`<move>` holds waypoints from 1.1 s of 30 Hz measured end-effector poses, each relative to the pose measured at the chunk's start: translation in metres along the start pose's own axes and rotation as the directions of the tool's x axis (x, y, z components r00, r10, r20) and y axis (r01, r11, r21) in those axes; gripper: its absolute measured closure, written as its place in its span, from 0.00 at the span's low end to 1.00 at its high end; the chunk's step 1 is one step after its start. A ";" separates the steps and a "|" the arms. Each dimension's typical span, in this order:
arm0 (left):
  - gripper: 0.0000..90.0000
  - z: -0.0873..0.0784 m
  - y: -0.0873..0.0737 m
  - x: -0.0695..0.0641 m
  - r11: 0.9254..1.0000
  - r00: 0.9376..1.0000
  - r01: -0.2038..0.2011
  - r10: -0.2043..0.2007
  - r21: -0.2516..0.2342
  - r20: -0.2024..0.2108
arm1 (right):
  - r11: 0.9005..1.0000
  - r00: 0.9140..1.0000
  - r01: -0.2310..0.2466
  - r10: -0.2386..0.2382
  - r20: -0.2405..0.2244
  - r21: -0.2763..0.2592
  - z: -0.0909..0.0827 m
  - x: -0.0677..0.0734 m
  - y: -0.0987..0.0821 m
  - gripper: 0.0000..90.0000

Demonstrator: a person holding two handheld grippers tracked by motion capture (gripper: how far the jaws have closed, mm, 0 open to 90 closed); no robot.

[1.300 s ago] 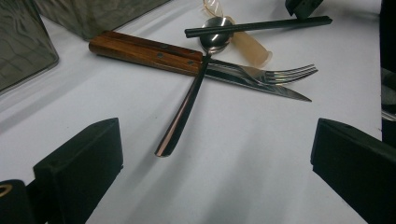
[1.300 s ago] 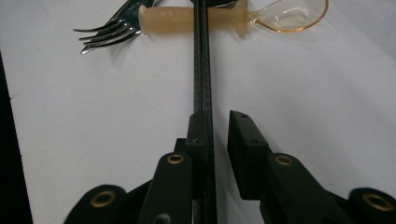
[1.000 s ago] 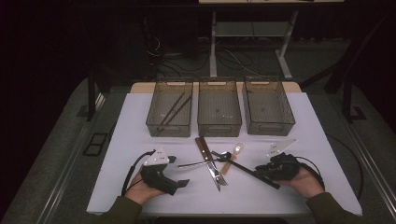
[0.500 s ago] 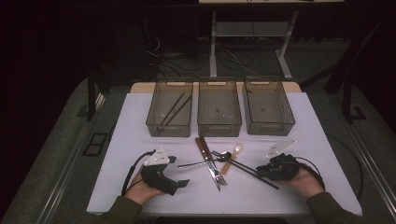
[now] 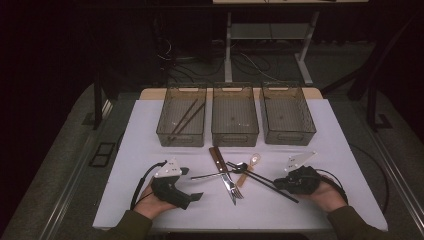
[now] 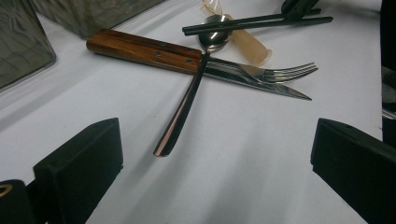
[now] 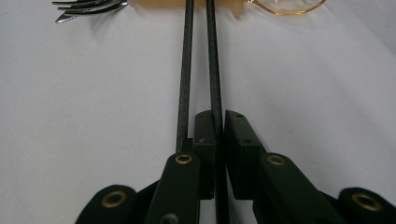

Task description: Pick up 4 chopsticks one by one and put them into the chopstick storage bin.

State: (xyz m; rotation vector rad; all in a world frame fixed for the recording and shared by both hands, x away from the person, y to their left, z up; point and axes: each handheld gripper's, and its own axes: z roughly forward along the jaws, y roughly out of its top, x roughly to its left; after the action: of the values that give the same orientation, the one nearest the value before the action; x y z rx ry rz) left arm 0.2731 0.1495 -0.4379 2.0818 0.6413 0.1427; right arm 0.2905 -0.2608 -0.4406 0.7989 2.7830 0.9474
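Observation:
A heap of cutlery lies mid-table: a wooden-handled knife (image 5: pixel 218 159) (image 6: pixel 144 50), a steel fork (image 5: pixel 236 189) (image 6: pixel 280 72), a steel spoon (image 5: pixel 215 175) (image 6: pixel 187 100), an amber plastic spoon (image 5: pixel 253 162) (image 7: pixel 285 5) and two black chopsticks (image 5: pixel 262 181) (image 7: pixel 186 70). My right gripper (image 5: pixel 279 184) (image 7: pixel 219 122) rests on the table at the chopsticks' near end. Its jaws have just been closing and are shut on one chopstick (image 7: pixel 214 65), while the other chopstick runs along the outside of the left jaw. My left gripper (image 5: pixel 192 184) (image 6: pixel 217 140) stands open, facing the spoon's handle, with nothing between its jaws.
Three clear bins stand in a row at the back: the left bin (image 5: pixel 165 131) holds two chopsticks, the middle bin (image 5: pixel 235 137) and the right bin (image 5: pixel 290 136) look empty. Bare white tabletop (image 5: pixel 140 150) lies around both hands.

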 end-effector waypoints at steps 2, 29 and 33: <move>0.01 0.000 0.000 0.000 1.000 1.000 0.000 0.000 0.000 0.000 | 1.000 1.000 0.004 -0.004 -0.003 -0.005 0.000 0.000 -0.001 0.93; 0.01 0.000 -0.001 0.001 1.000 1.000 -0.001 0.001 0.003 -0.010 | 0.996 0.999 -0.025 0.022 -0.035 -0.085 -0.012 -0.005 0.000 0.95; 0.00 0.001 -0.001 0.001 1.000 1.000 -0.002 0.002 0.001 -0.015 | 0.993 0.998 -0.046 0.042 -0.037 -0.110 -0.015 -0.004 0.004 0.95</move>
State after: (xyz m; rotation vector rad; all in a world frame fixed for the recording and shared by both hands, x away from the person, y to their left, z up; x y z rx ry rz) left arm 0.2736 0.1501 -0.4396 2.0845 0.6485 0.1588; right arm 0.2921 -0.2686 -0.4270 0.8384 2.7234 1.1223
